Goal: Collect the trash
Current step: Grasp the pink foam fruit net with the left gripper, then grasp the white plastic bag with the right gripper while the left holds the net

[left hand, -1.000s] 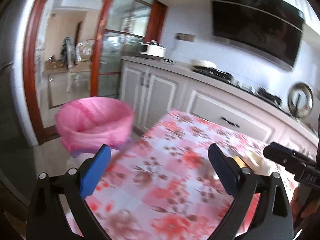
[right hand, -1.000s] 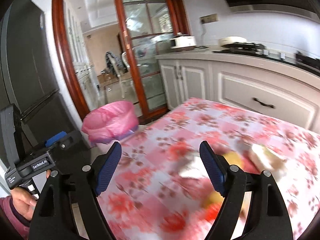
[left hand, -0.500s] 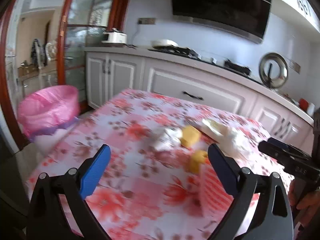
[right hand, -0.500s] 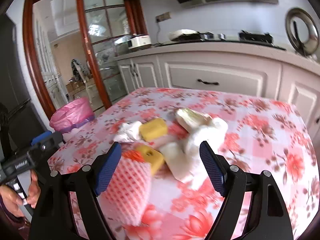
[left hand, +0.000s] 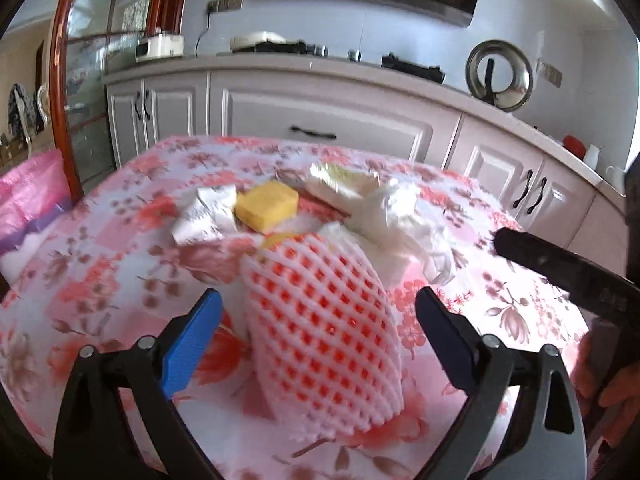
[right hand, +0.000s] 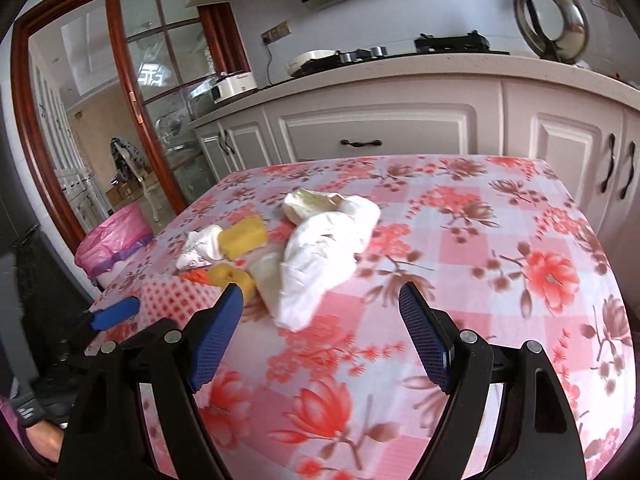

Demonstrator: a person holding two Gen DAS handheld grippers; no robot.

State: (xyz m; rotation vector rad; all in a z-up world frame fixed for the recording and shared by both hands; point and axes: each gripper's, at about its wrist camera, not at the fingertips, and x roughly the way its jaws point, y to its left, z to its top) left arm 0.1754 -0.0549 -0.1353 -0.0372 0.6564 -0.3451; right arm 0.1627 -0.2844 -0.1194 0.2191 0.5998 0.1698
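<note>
Both claws stand wide with nothing between their pads: the left gripper hangs over the near edge of the flowered tablecloth, its blue pads either side of a pink foam fruit net without touching it, while the right gripper faces a crumpled white bag. Just beyond the net lie a yellow sponge, a crumpled paper to its left, and a second yellow piece nearer. Far left, off the table, sits the pink-lined trash bin.
</note>
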